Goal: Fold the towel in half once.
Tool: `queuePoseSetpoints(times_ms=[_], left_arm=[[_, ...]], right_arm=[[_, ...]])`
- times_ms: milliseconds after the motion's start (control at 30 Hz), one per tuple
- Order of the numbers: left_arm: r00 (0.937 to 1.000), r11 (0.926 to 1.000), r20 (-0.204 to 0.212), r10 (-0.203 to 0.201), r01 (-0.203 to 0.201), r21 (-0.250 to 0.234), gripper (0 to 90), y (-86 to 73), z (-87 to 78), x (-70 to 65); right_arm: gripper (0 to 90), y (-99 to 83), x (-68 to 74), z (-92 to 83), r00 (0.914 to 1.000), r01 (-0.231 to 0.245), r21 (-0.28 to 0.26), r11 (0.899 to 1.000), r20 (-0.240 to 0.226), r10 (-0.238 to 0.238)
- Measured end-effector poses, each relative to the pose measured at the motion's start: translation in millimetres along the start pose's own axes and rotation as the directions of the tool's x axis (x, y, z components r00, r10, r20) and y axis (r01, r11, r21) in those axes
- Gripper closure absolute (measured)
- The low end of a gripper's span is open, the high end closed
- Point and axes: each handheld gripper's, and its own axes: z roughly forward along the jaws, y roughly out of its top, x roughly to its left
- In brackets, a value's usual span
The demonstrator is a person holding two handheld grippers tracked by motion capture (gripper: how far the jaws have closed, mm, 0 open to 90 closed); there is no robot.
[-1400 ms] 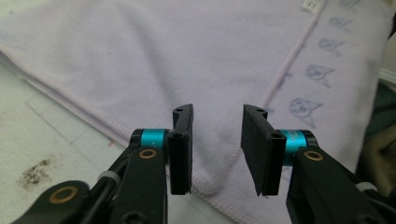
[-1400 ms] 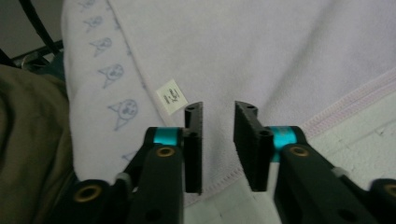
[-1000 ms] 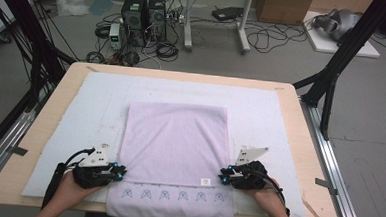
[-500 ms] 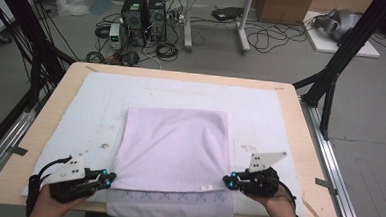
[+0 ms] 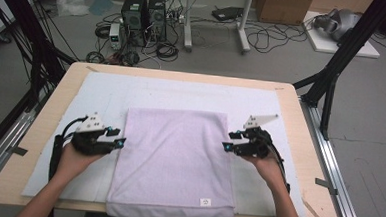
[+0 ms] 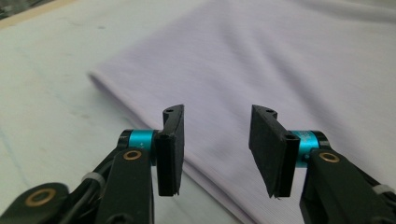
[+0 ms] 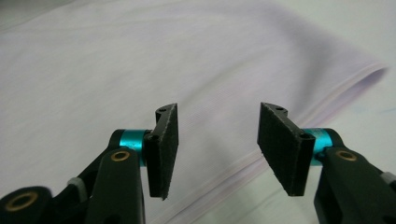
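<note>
Both grippers have come up from the near hem to the middle of the cloth's side edges, and the near strip with its printed row, flat a second ago, is now folded under. The lilac cloth (image 5: 175,162) lies as a neat folded rectangle on the white mat (image 5: 147,88) covering the table (image 5: 299,144), its near edge reaching the table's front, a small label near that edge. The left gripper (image 5: 120,143) hovers just beside the cloth's left edge, its jaws having just been opening; they stand about half apart with nothing between them, the folded edge lying below. The right gripper (image 5: 225,146) sits at the right edge, jaws likewise just opened about halfway and empty, the layered edge below them.
</note>
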Motion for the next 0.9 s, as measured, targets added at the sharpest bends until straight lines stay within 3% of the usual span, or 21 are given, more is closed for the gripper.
queuePoseSetpoints(times_ms=[33,133,200,267,300,333,400,467,533,567,600,633,700,733,800,867,900], left_arm=[[0.9997,0.9997,-0.002,-0.023,0.023,0.005,54.5,3.5,9.0,7.5],[0.9952,0.9966,-0.068,-0.071,0.074,0.036,54.2,10.0,34.0,28.5],[0.9879,0.9898,-0.085,-0.13,0.134,0.049,51.4,11.2,47.3,42.0],[0.9792,0.9835,-0.103,-0.175,0.179,0.029,50.0,9.6,58.2,50.3],[0.9724,0.9761,-0.103,-0.209,0.214,0.038,48.3,9.3,64.1,54.6],[0.9653,0.9705,-0.128,-0.228,0.236,0.05,44.1,8.6,69.5,57.8],[0.9614,0.9679,-0.149,-0.232,0.243,0.064,43.6,6.4,77.9,60.7],[0.9652,0.9726,-0.145,-0.218,0.227,0.05,50.0,7.2,80.0,60.4],[0.9749,0.9796,-0.124,-0.185,0.193,0.056,70.6,9.4,83.0,58.3],[0.9773,0.9812,-0.121,-0.174,0.183,0.062,78.2,11.6,84.6,57.0],[0.9777,0.9815,-0.126,-0.168,0.178,0.07,80.9,14.1,86.0,56.7],[0.9789,0.9813,-0.127,-0.16,0.171,0.087,82.3,17.5,87.4,57.1],[0.9839,0.9871,-0.146,-0.103,0.119,0.106,83.6,28.3,86.2,58.7],[0.9826,0.9904,-0.161,-0.094,0.108,0.086,84.1,35.8,83.4,59.9],[0.9806,0.9936,-0.175,-0.09,0.1,0.052,84.8,56.0,76.7,64.3],[0.9765,0.9979,-0.207,-0.06,0.064,0.013,85.1,80.1,68.5,67.6],[0.9745,0.9978,-0.214,-0.067,0.065,-0.014,85.2,92.6,63.9,70.6]], right_arm=[[43.0,5.9,-8.5,4.7,0.9998,-0.003,0.003,1.0,0.017,0.003],[35.0,20.7,-33.9,21.7,0.9974,-0.03,0.026,0.999,0.066,0.028],[34.5,26.7,-48.8,32.8,0.9949,-0.032,0.045,0.998,0.097,0.028],[32.7,29.6,-62.0,42.5,0.9909,-0.041,0.054,0.998,0.131,0.034],[33.1,28.7,-66.1,46.9,0.9893,-0.047,0.049,0.998,0.14,0.04],[33.0,26.5,-69.6,51.1,0.9867,-0.037,0.042,0.998,0.16,0.03],[32.9,20.4,-77.9,60.2,0.9841,-0.056,0.057,0.997,0.172,0.045],[36.7,13.8,-83.9,66.9,0.9839,-0.102,0.083,0.991,0.156,0.088],[43.2,10.9,-85.2,70.4,0.9857,-0.11,0.071,0.991,0.136,0.099],[56.4,11.7,-85.7,70.6,0.9887,-0.104,0.065,0.992,0.115,0.096],[74.0,13.0,-86.5,71.3,0.993,-0.105,0.061,0.993,0.062,0.101],[83.5,16.1,-84.8,71.7,0.994,-0.098,0.056,0.994,0.054,0.094],[85.6,25.8,-79.5,69.7,0.9953,-0.062,0.012,0.998,0.075,0.061],[85.9,30.7,-77.6,66.7,0.9934,-0.043,-0.005,0.999,0.106,0.043],[86.0,44.1,-81.8,59.8,0.9894,-0.084,0.028,0.996,0.121,0.08],[86.3,60.5,-82.2,47.4,0.9844,-0.053,0.01,0.999,0.169,0.05],[86.4,69.8,-82.0,40.0,0.9795,-0.04,-0.002,0.999,0.197,0.039]])
